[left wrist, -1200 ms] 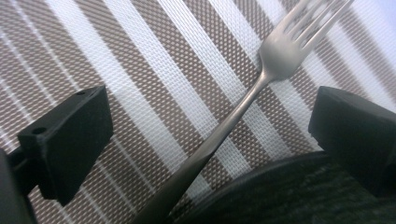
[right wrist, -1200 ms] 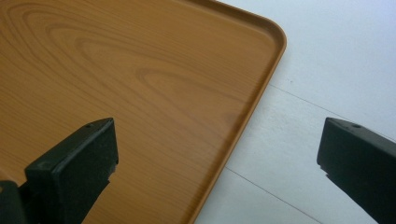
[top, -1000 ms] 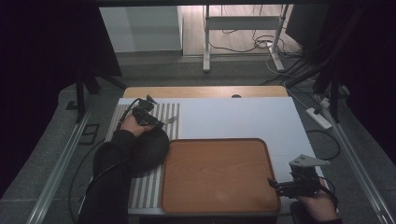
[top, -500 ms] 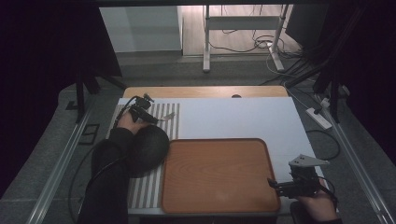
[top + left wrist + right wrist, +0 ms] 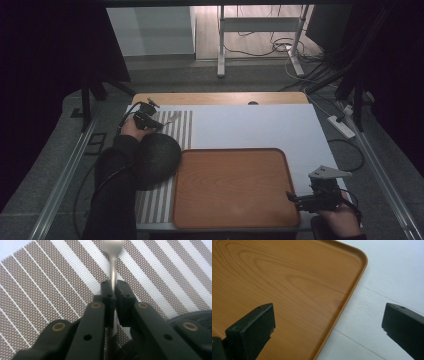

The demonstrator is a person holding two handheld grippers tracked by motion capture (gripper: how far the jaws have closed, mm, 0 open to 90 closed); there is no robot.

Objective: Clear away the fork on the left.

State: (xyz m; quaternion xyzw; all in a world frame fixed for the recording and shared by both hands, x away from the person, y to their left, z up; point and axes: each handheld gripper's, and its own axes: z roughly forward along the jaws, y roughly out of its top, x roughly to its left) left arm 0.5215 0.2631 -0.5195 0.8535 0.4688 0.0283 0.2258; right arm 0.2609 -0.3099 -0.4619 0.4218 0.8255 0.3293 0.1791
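Left claw (image 5: 112,293) clamped on spoon (image 5: 113,255) handle, over striped mat (image 5: 176,125) at surface's 10 o'clock, dark bowl (image 5: 155,160) just beside. Keep grip firm, lift level. Right claw (image 5: 295,197) apart, idle at wooden tray (image 5: 235,185) corner, 5 o'clock.

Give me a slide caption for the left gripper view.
Left gripper clamps a metal spoon above the striped placemat.

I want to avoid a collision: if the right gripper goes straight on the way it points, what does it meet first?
Probably the wooden tray: the open right gripper straddles its rim, pointing down at it. Depth is unclear.
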